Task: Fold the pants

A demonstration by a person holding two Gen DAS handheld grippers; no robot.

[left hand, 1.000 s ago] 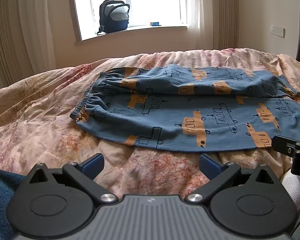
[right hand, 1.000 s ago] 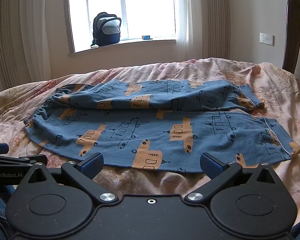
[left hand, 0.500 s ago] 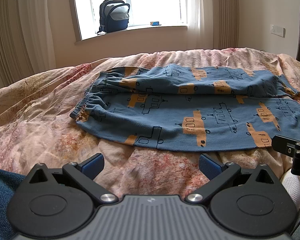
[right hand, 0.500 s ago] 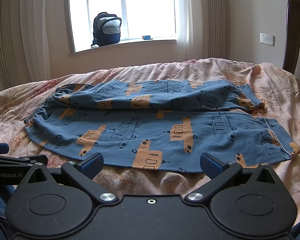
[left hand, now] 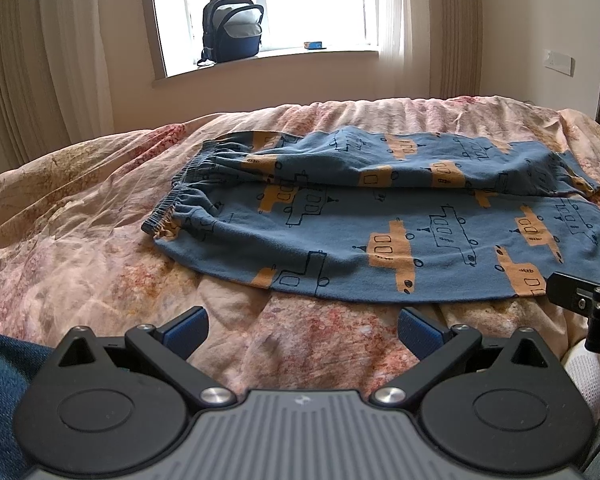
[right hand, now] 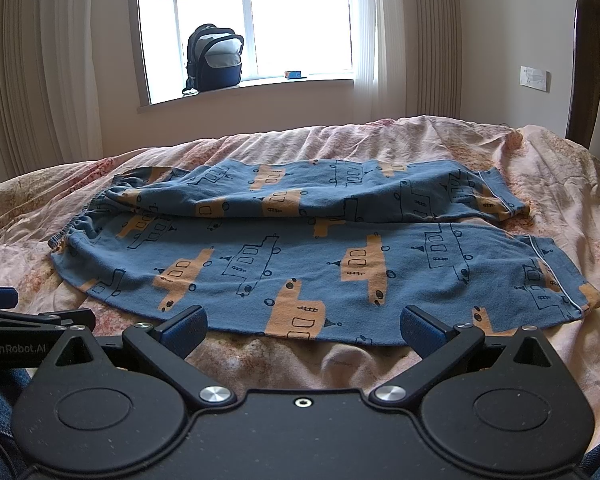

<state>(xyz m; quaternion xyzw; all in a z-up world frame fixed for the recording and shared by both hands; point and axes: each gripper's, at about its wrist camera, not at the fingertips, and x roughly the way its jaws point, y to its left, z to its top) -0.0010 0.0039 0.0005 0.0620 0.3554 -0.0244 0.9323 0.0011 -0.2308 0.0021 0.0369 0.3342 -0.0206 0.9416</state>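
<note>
Covering the bed, a floral quilt (right hand: 540, 168) (backpack (right hand: 214, 58) on windowsill) bears the pants (right hand: 300, 256); both jaws gape empty.

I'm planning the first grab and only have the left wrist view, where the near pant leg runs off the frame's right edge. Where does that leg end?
Observer: In the right wrist view the near leg ends in a white-piped hem lying flat on the bedspread.
Operator: Is the right claw holding anything?
Observer: No. The right claw is open and empty, close to the near edge of that leg.
Operator: Do the two hems line up?
Observer: No. The far hem stops to the left of the near one.
</note>
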